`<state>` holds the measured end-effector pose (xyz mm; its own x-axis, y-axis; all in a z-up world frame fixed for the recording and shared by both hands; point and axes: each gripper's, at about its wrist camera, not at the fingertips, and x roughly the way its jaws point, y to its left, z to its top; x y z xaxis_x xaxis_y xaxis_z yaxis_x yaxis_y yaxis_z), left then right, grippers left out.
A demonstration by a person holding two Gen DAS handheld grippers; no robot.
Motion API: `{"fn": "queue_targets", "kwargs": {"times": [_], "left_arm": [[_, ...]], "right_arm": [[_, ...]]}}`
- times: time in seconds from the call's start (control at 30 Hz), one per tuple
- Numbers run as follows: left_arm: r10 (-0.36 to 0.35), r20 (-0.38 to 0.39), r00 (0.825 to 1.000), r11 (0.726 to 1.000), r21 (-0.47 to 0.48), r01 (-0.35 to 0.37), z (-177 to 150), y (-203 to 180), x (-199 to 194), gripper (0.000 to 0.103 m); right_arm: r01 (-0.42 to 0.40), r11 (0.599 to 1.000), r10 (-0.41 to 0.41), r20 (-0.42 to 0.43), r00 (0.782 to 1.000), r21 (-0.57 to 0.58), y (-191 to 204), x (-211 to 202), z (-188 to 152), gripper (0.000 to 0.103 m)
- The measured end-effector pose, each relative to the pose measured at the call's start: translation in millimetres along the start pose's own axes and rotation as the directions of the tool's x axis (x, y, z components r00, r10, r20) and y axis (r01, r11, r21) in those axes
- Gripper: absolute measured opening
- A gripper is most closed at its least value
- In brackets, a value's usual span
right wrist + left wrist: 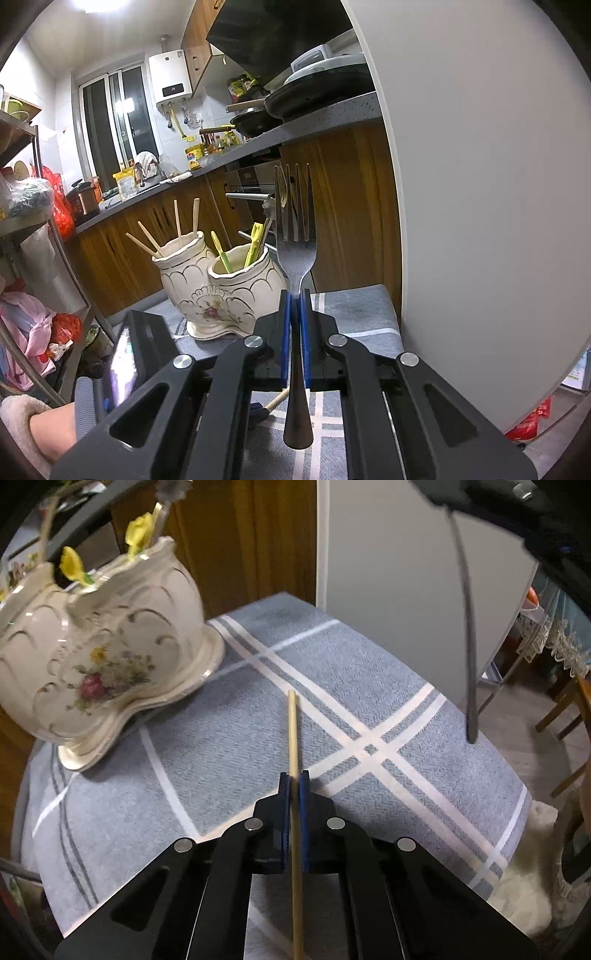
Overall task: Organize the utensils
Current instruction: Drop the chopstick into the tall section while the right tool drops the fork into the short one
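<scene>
Meanwhile, seen from the left wrist, the left gripper (294, 781) was clamped on a wooden chopstick (293, 734) over the checked cloth (369, 701), right of the ceramic holder (96, 657). From the right wrist, the right gripper (294, 300) pinched a fork (297, 254) upright, just right of the holder; each piece probably wants lifting clear of the rim, then lowering tip-first into its matching compartment.

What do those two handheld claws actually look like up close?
Both look alike: the left gripper and right gripper have black angular linkage arms with round silver pivot studs and blue pads lining the fingers. A fluffy cream sleeve cuff shows low in the right view.
</scene>
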<state>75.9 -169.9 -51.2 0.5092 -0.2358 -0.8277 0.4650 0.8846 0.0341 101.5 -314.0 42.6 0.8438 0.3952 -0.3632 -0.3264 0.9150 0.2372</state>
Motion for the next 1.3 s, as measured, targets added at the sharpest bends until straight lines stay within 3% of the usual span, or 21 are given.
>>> {"fn": "queue_targets", "kwargs": {"times": [0.13, 0.27, 0.47, 0.63, 0.7, 0.9, 1.03, 1.2, 1.3], "left_arm": [[-0.006, 0.133, 0.991, 1.000, -0.022, 0.009, -9, 13, -37, 0.005], [-0.007, 0.288, 0.958, 0.998, -0.058, 0.024, -20, 35, -82, 0.005], [0.001, 0.511, 0.860, 0.997, -0.072, 0.041, -20, 70, -135, 0.005], [0.042, 0.627, 0.778, 0.992, -0.116, 0.040, 4, 93, -154, 0.005], [0.068, 0.680, 0.730, 0.988, -0.147, 0.045, 18, 106, -160, 0.005], [0.140, 0.749, 0.647, 0.981, -0.193, 0.010, 62, 123, -160, 0.005], [0.199, 0.767, 0.610, 0.973, -0.231, -0.026, 82, 136, -152, 0.005], [0.267, 0.775, 0.573, 0.958, -0.278, -0.070, 95, 149, -141, 0.005], [0.295, 0.765, 0.573, 0.953, -0.281, -0.116, 100, 151, -130, 0.005]], "right_arm": [[0.001, 1.000, -0.001, 0.028, 1.000, 0.005, 2, 0, 3, 0.005], [0.010, 1.000, -0.009, 0.072, 0.997, -0.007, 12, 1, 6, 0.005], [0.032, 0.999, -0.025, 0.149, 0.989, -0.043, 35, 12, 18, 0.005], [0.028, 0.998, -0.013, 0.227, 0.974, -0.062, 55, 31, 42, 0.005], [0.030, 0.997, -0.009, 0.269, 0.963, -0.074, 62, 39, 49, 0.005], [-0.018, 0.997, 0.039, 0.317, 0.948, -0.069, 67, 67, 67, 0.005], [-0.058, 0.997, 0.074, 0.327, 0.942, -0.058, 64, 84, 74, 0.005], [-0.103, 0.991, 0.124, 0.329, 0.936, -0.081, 72, 102, 76, 0.005], [-0.077, 0.990, 0.110, 0.315, 0.943, -0.114, 77, 110, 68, 0.005]]}}
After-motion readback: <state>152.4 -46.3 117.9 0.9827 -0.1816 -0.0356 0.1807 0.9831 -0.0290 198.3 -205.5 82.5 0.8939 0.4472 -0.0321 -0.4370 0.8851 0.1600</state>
